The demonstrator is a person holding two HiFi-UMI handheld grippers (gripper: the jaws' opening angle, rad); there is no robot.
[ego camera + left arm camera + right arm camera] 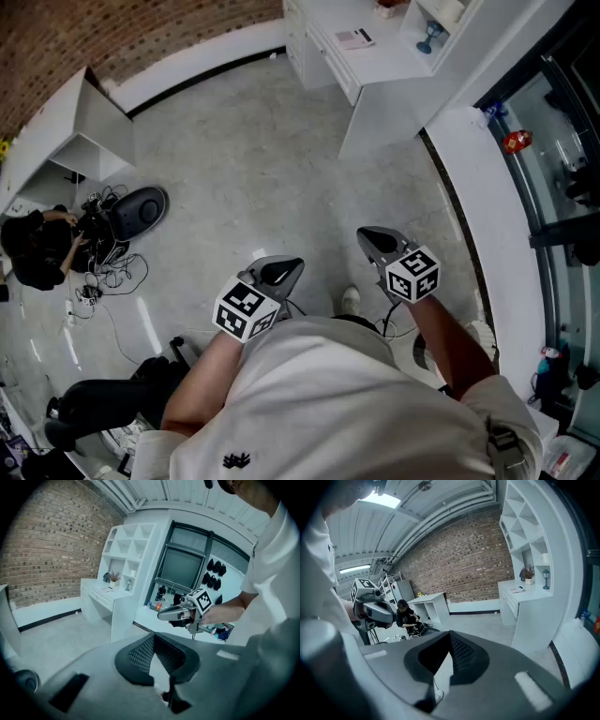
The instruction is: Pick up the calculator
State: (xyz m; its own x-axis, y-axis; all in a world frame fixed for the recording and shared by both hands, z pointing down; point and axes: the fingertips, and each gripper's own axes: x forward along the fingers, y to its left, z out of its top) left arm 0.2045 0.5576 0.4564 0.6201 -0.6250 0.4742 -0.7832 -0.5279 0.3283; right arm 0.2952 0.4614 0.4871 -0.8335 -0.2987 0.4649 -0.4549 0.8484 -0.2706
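Observation:
A small flat pale device, likely the calculator (354, 38), lies on the white desk (375, 66) at the far end of the room; it also shows in the right gripper view (516, 589). Both grippers hang in the air over the grey floor, far from the desk. My left gripper (286, 269) (153, 638) has its jaws together with nothing between them. My right gripper (372, 238) (450, 638) is also shut and holds nothing. Each gripper shows in the other's view: the right one (165, 615), the left one (380, 612).
A person in black (37, 248) crouches at the left by a tangle of cables (108, 272) and a dark round device (139, 210). A second white desk (84, 131) stands at the left. White shelves (525, 527) rise over the far desk. A long white ledge (497, 234) runs along the right.

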